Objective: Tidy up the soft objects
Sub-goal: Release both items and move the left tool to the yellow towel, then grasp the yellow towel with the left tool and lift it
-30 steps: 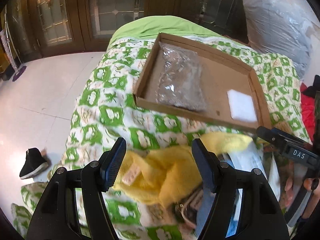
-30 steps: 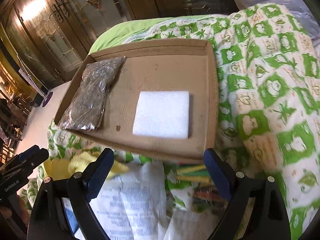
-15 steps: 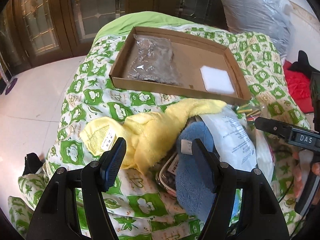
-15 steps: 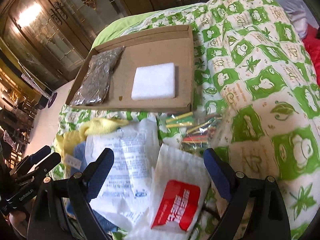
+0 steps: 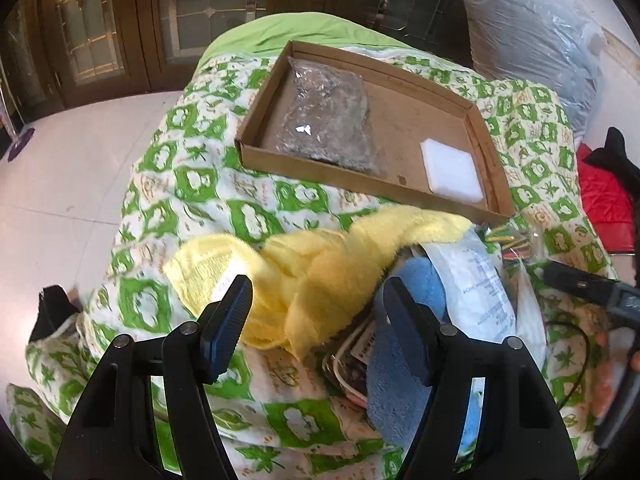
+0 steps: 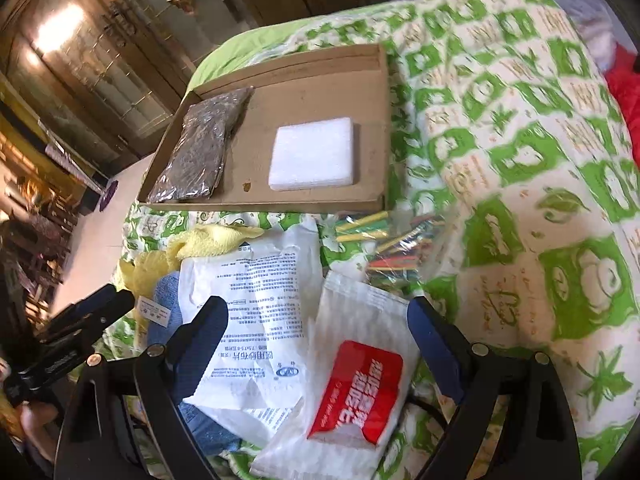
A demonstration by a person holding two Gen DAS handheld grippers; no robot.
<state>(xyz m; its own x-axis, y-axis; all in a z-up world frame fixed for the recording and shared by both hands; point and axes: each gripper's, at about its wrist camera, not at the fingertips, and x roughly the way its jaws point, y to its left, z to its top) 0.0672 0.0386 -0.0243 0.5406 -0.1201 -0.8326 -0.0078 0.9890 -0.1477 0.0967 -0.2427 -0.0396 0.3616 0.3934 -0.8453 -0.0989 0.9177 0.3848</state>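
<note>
Left hand-held gripper (image 5: 316,316) spread over the yellow towel (image 5: 320,264), lower centre. Right hand-held gripper (image 6: 318,328) spread (holding nothing) above white packets (image 6: 248,280).

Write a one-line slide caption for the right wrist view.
Open right claw hovers over white packets near cardboard tray holding foam square.

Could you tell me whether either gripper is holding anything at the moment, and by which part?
Nothing is held. The left gripper stands open above the yellow towel; the right gripper stands open above the white packets.
</note>
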